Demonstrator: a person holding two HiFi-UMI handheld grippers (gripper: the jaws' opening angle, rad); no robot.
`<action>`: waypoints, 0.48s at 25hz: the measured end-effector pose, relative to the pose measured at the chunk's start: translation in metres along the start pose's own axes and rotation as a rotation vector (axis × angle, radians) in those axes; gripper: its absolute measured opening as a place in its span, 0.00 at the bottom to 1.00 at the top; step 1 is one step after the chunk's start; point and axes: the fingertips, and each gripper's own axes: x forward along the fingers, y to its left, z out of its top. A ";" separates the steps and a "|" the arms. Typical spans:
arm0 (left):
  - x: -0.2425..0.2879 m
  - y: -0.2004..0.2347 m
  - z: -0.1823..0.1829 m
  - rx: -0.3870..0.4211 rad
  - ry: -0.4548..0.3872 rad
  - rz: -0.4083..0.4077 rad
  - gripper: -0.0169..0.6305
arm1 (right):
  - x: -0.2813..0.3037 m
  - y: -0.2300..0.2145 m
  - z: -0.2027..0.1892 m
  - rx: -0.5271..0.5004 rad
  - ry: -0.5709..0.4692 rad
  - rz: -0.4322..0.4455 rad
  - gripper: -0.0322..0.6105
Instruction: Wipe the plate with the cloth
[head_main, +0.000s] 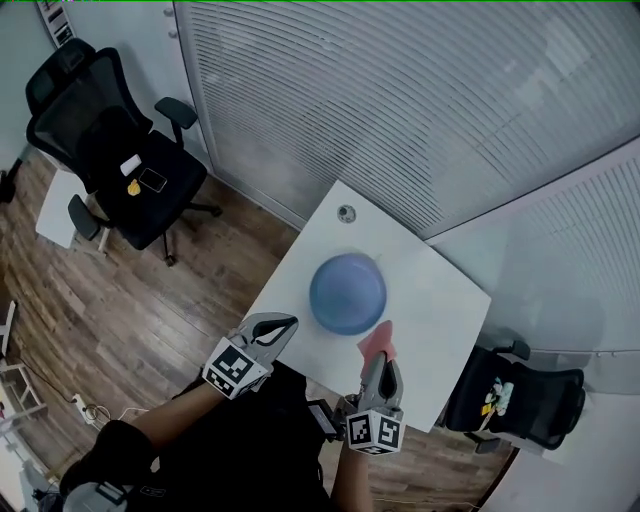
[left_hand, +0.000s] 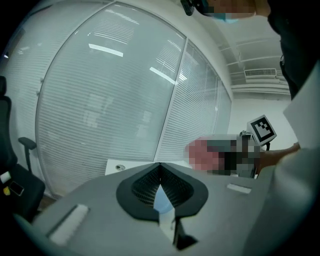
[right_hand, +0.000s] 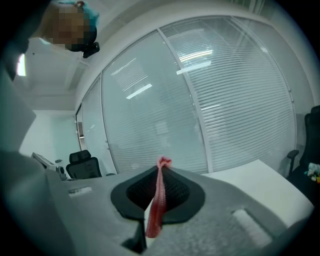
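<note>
A round blue plate (head_main: 347, 293) lies upside down, dome up, in the middle of a small white table (head_main: 430, 300). My left gripper (head_main: 287, 322) hovers over the table's near-left edge, just left of the plate. Its jaws are shut with nothing between them. In the left gripper view (left_hand: 160, 167) a sliver of the blue plate (left_hand: 161, 200) shows behind the closed jaws. My right gripper (head_main: 386, 362) is at the plate's near-right side, shut on a pink cloth (head_main: 377, 342). The cloth (right_hand: 157, 200) runs pinched between the jaws of the right gripper (right_hand: 161, 167) and sticks out past the tips.
A small round fitting (head_main: 346, 212) sits near the table's far corner. Glass walls with blinds (head_main: 420, 100) stand behind the table. One black office chair (head_main: 120, 160) stands at the far left on the wood floor, another (head_main: 520, 395) to the table's right.
</note>
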 end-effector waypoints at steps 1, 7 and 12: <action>0.006 0.001 0.001 -0.012 0.002 0.012 0.03 | 0.007 -0.007 -0.001 0.001 0.009 0.008 0.07; 0.048 0.013 -0.009 -0.068 0.048 0.051 0.03 | 0.061 -0.051 -0.005 0.018 0.059 0.015 0.07; 0.083 0.028 -0.040 -0.121 0.123 0.104 0.03 | 0.104 -0.082 -0.024 0.014 0.139 -0.023 0.07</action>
